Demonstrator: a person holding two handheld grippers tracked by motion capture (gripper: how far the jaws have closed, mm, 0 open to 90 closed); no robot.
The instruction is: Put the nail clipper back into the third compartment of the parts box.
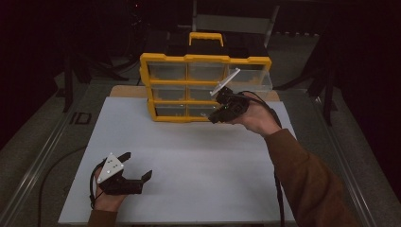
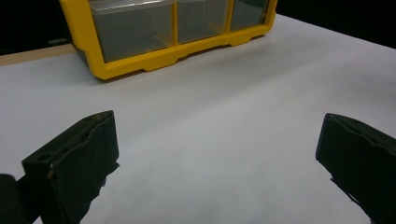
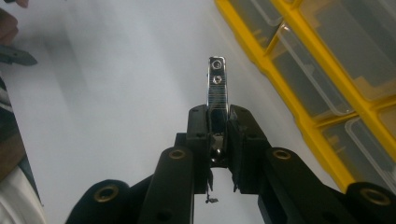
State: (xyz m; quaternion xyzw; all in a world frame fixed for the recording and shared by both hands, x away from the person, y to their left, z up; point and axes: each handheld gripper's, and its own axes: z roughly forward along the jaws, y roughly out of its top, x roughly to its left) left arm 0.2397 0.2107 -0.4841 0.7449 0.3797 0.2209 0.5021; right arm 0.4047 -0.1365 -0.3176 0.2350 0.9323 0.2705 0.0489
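A white board (image 1: 189, 161) lies on a grey table (image 1: 56, 156) in a dark, dimly lit room.

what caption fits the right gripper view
Right gripper clamps a small shiny metal clip above the white board, beside the yellow drawer organiser.

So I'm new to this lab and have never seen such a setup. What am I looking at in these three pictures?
A person holds a two-jaw tool in each hand at a table. One camera looks down from above; the others ride on the tools. On the white board stands a yellow drawer organizer, its top right drawer pulled out. The left gripper rests open on the board, holding nothing. The right gripper, raised before the organizer, is shut on a small shiny metal piece, perhaps a nail clipper.
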